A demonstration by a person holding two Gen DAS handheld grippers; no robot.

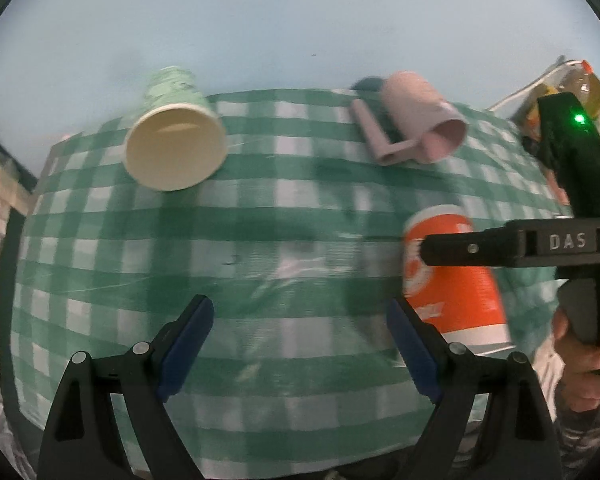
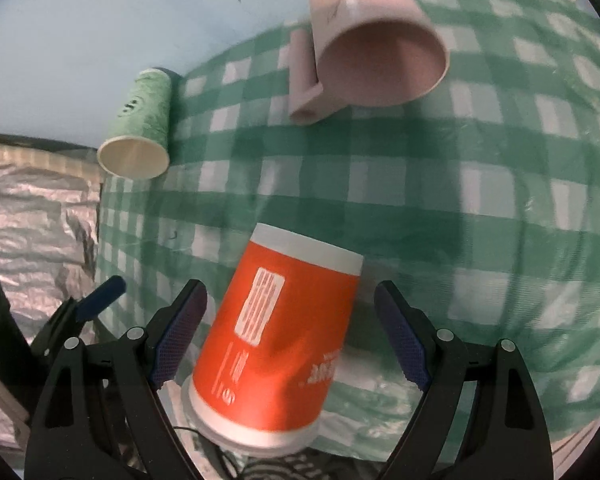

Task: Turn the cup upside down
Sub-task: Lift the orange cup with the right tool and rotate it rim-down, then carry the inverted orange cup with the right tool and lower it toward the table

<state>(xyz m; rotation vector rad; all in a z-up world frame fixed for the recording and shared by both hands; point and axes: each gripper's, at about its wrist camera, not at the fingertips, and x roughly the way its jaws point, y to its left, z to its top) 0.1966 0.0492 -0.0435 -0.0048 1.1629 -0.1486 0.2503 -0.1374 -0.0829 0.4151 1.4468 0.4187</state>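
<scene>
An orange paper cup (image 2: 276,344) stands upside down, rim on the table near its front edge, between the fingers of my right gripper (image 2: 290,336). The jaws stand wide apart and do not touch it. It also shows in the left wrist view (image 1: 456,280), with a right gripper finger (image 1: 460,248) across it. My left gripper (image 1: 300,340) is open and empty over the checked cloth. A green paper cup (image 1: 176,136) and a pink mug (image 1: 420,120) lie on their sides at the back.
The green-and-white checked cloth (image 1: 280,240) covers the table. Silver foil (image 2: 32,216) lies to the left of it. A bottle with an orange cap (image 1: 580,84) and packets stand at the far right. A pale blue wall is behind.
</scene>
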